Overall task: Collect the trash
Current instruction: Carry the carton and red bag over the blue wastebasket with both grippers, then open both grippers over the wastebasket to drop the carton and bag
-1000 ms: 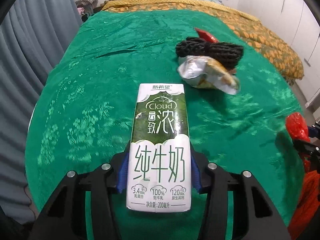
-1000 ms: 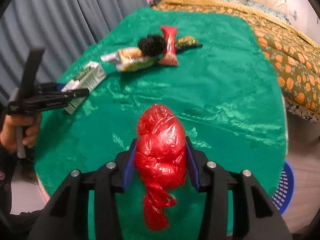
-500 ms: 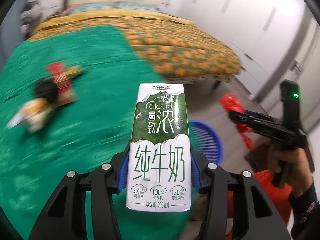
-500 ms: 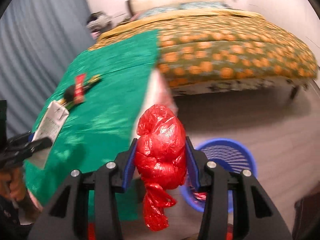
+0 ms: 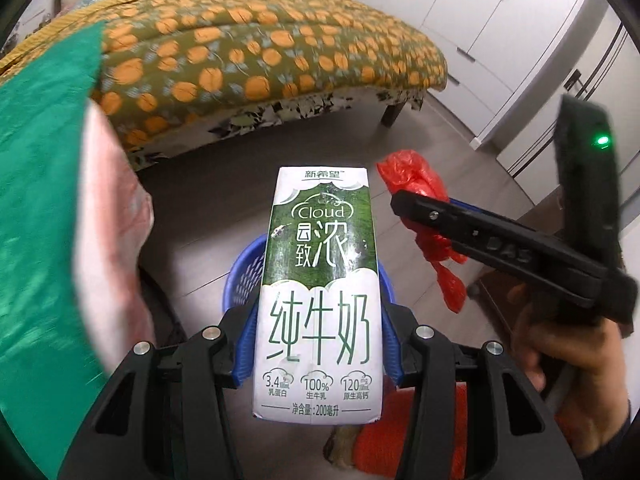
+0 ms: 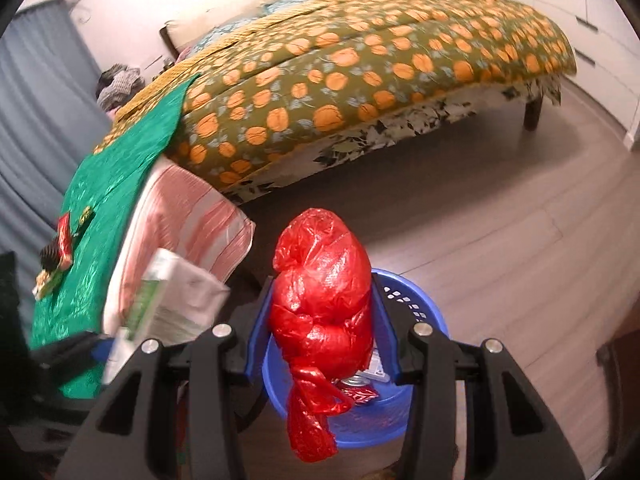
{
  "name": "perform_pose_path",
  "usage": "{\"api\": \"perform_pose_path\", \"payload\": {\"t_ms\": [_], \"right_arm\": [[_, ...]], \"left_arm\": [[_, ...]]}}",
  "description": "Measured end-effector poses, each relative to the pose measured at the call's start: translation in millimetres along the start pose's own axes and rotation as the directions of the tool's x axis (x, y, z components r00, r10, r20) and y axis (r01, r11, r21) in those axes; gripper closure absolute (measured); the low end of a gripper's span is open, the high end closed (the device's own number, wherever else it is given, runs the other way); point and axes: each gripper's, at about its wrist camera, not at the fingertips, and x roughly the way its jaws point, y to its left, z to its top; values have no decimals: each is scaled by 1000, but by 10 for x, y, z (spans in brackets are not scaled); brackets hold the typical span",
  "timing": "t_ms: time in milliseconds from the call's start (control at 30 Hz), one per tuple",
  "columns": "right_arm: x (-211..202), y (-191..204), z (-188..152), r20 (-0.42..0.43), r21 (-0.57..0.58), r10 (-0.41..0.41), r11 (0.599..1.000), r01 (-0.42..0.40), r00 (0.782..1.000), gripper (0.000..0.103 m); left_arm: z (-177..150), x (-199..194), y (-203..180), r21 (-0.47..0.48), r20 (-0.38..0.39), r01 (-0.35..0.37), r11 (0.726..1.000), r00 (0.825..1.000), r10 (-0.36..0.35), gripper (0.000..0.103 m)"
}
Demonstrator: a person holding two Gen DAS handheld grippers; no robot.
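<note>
1. Now the left gripper (image 5: pixel 318 344) is clamped on a milk carton (image 5: pixel 318 292), its blue pads pressed to the carton's two long sides; the jaws stand only as wide as the carton.
2. The carton's long axis runs straight out along the fingers, its top end pointing away from the camera and down toward the floor.
3. The right gripper (image 6: pixel 322 330) is closed on a knotted red plastic bag (image 6: pixel 320 304), which bulges between the pads while its tail hangs below them.
4. The blue basket (image 6: pixel 424 312) sits on the floor directly beneath both loads: in the left wrist view its rim (image 5: pixel 250 264) shows just behind the carton, and in the right wrist view the bag hangs over its open mouth.
5. Judging by that, the bag looks better centred over the basket; the carton sits nearer the rim on the bed side, so it may need a nudge inward before release.
6. More wrappers (image 6: pixel 60 252) remain on the green cloth (image 6: pixel 120 184), well apart from the basket.
</note>
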Motion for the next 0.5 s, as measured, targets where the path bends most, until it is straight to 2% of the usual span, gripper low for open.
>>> {"api": "perform_pose_path", "payload": {"t_ms": [33, 67, 100, 233, 300, 367, 400, 500], "right_arm": [[39, -47, 13, -4, 11, 4, 1000, -4, 1000, 53], [73, -112, 25, -6, 27, -1, 1000, 1, 1000, 47], [87, -172, 30, -6, 48, -3, 999, 3, 1000, 36], [7, -265, 60, 19, 71, -3, 998, 2, 1000, 35], [-38, -260, 60, 34, 62, -16, 998, 14, 999, 35], [-89, -238, 56, 50, 50, -40, 998, 37, 998, 30], [-121, -207, 50, 65, 38, -63, 997, 60, 996, 24], [-202, -76, 21, 114, -11, -127, 992, 129, 985, 15]], "left_arm": [[24, 110, -3, 3, 3, -5, 1000, 1000, 5, 52], [35, 181, 17, 3, 3, -15, 1000, 1000, 15, 40], [42, 272, 21, 0, -2, -31, 1000, 1000, 31, 29], [59, 346, 101, -31, -15, -44, 999, 999, 44, 26], [41, 196, 122, -47, 12, -36, 998, 999, 37, 22], [28, -32, 103, -49, 62, -21, 999, 998, 24, 17], [12, -193, 87, -43, 95, -14, 999, 995, 18, 13], [-95, -704, 49, -11, 206, -43, 999, 977, 45, 5]]}}
